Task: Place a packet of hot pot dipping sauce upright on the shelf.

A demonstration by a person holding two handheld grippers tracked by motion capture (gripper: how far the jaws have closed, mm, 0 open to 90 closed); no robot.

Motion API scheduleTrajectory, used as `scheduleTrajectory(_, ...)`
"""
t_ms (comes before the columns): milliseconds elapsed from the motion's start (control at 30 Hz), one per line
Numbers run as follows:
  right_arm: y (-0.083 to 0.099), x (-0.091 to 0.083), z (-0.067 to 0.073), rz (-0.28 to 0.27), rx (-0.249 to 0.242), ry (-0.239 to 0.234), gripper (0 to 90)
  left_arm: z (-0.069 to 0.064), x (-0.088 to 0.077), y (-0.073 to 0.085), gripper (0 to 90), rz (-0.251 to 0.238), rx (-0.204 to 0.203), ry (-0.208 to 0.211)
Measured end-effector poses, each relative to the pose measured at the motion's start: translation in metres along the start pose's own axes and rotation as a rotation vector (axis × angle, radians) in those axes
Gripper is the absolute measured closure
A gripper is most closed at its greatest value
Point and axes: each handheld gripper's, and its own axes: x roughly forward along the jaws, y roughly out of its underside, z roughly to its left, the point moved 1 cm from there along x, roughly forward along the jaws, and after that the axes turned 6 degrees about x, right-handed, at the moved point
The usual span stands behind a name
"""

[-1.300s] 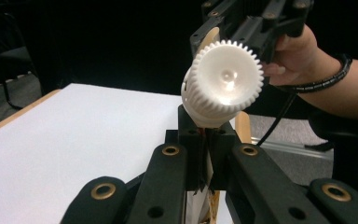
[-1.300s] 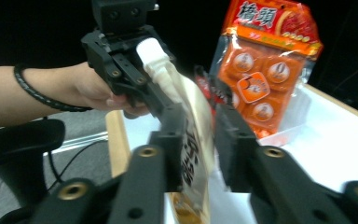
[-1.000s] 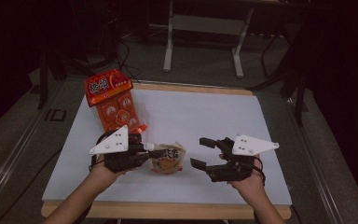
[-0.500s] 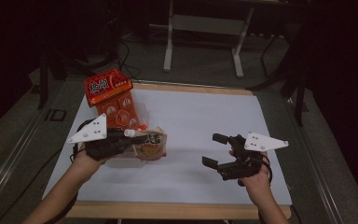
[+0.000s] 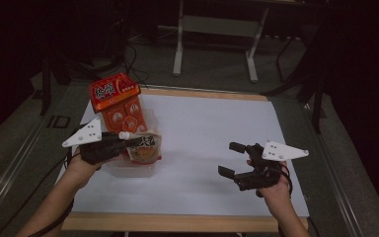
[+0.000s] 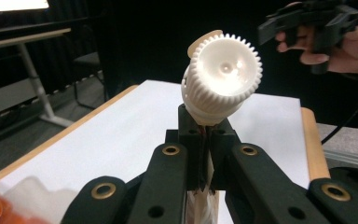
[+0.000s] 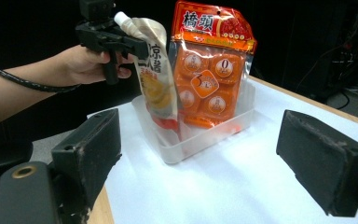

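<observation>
- The work in hand appeared to be packing snack items into the clear plastic tub [image 5: 128,170] at the near-left part of the white surface [image 5: 212,128].
- An orange snack pack [image 7: 209,70] already stood upright inside the tub, leaning against its far wall, so that part looked done.
- The left gripper [image 5: 126,143] was clenched on the neck of a spouted pouch [image 7: 156,79], just below its white ribbed cap [image 6: 223,74]; in the left gripper view the jaws pinched tight together under the cap.
- The pouch hung from that grip over the tub, just in front of the orange pack. Its bottom edge seemed to dip inside the tub's rim, though I could not tell whether it touched the floor of the tub.
- The right gripper [image 5: 234,160] hovered well apart from the tub, over the right side of the surface, its jaws spread wide with nothing between them, having just been opening.
- By my judgement the placing was nearly complete: what remained was to lower the pouch fully, let it settle against the pack, and release it.
</observation>
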Motion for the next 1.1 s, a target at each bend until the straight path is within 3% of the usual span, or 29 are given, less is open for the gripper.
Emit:
scheduleTrajectory(400, 0.004, 0.001, -0.001, 0.003, 0.007, -0.004, 13.7, 0.005, -0.007, 0.021, 88.0, 0.025, -0.021, -0.031)
scheduleTrajectory(667, 0.005, 0.002, -0.002, 0.005, 0.016, -0.009, 14.0, 0.002, -0.005, 0.035, 87.8, 0.028, -0.045, -0.009)
scheduleTrajectory(867, 0.006, 0.003, -0.001, 0.012, 0.019, -0.014, 14.0, 0.002, -0.004, 0.049, 87.7, 0.016, -0.066, -0.02)
scheduleTrajectory(1100, 0.007, 0.004, -0.002, 0.013, 0.028, -0.02, 14.0, -0.002, -0.001, 0.061, 87.7, 0.063, -0.066, -0.01)
